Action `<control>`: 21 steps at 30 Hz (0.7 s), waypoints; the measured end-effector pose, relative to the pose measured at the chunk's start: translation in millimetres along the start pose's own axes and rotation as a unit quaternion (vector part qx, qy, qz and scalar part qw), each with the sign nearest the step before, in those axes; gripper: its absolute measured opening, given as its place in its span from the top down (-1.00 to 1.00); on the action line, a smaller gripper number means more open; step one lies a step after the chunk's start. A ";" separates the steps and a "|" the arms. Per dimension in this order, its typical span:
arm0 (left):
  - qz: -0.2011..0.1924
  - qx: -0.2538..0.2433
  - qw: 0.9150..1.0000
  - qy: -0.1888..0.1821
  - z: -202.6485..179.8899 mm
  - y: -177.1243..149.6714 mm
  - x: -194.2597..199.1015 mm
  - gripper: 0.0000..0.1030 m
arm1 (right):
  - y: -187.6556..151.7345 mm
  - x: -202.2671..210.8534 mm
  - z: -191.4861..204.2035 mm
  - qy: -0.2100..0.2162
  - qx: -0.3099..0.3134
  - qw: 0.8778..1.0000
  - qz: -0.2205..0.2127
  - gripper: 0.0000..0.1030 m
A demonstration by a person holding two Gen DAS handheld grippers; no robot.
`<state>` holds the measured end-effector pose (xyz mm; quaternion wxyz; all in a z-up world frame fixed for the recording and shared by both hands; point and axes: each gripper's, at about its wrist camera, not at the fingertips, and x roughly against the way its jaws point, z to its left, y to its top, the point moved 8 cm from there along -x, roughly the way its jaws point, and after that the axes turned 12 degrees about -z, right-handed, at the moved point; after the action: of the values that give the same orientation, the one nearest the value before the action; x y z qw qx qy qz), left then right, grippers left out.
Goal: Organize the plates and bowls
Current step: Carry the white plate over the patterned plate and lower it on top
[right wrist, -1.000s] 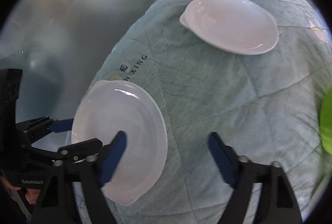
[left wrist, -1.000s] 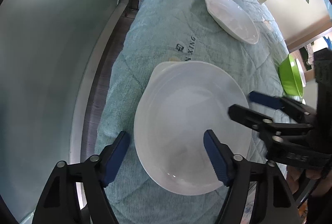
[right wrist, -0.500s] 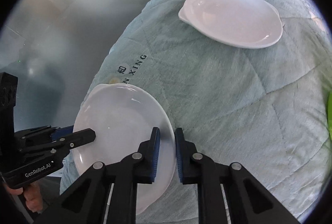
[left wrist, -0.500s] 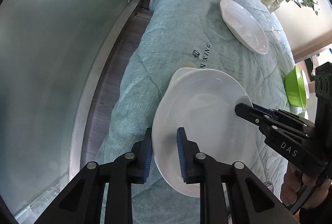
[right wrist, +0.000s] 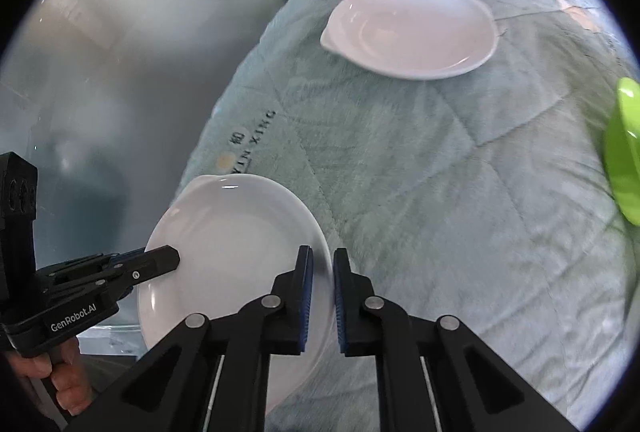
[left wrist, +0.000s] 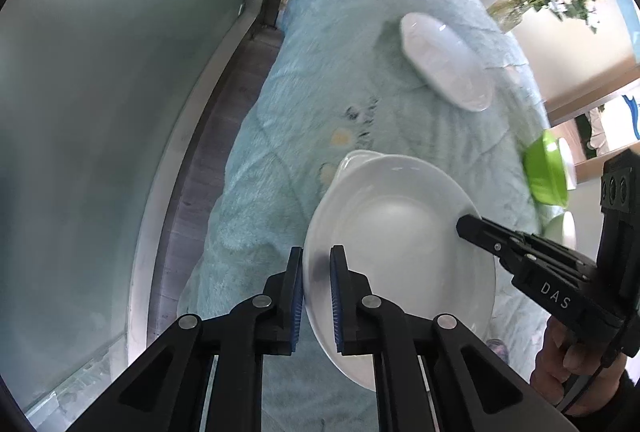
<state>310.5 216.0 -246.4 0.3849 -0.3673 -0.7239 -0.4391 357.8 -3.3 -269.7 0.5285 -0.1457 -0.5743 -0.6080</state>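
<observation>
Two grippers hold one white plate [left wrist: 400, 252] between you: your left gripper [left wrist: 316, 296] pinches its left rim, your right gripper [right wrist: 322, 296] the opposite rim, both having just closed narrow on it. The second plate [right wrist: 412, 27] lies straight ahead across the blue quilt [right wrist: 440, 191], well apart, about equally far from either hand.

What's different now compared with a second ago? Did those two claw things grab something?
Yes. Both jaws have just been closing: the left gripper and right gripper now pinch opposite rims of the near white plate, which looks slightly lifted off the blue quilt. The far white plate and green bowl stayed put.
</observation>
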 end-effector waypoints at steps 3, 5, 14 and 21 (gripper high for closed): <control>-0.016 -0.012 1.000 -0.006 -15.5 6.2 20.4 0.86 | 5.5 28.7 0.0 0.000 -0.013 1.000 -0.022 0.83; -0.022 -0.023 0.999 -0.011 -29.7 9.7 35.7 0.87 | 10.0 47.0 -2.5 -0.002 -0.025 0.999 -0.034 0.84; -0.055 -0.059 0.996 -0.035 -104.1 21.7 101.8 0.90 | 20.5 132.4 -16.4 -0.024 -0.056 0.996 -0.072 0.85; -0.064 -0.082 0.993 -0.060 -156.2 7.4 138.4 0.90 | 11.6 182.2 -35.1 -0.041 -0.079 0.991 -0.102 0.85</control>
<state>293.5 101.9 -72.3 0.2802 -0.3760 -0.7298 -0.4976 309.6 -117.3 -131.1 0.4266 -0.1526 -0.5573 -0.6958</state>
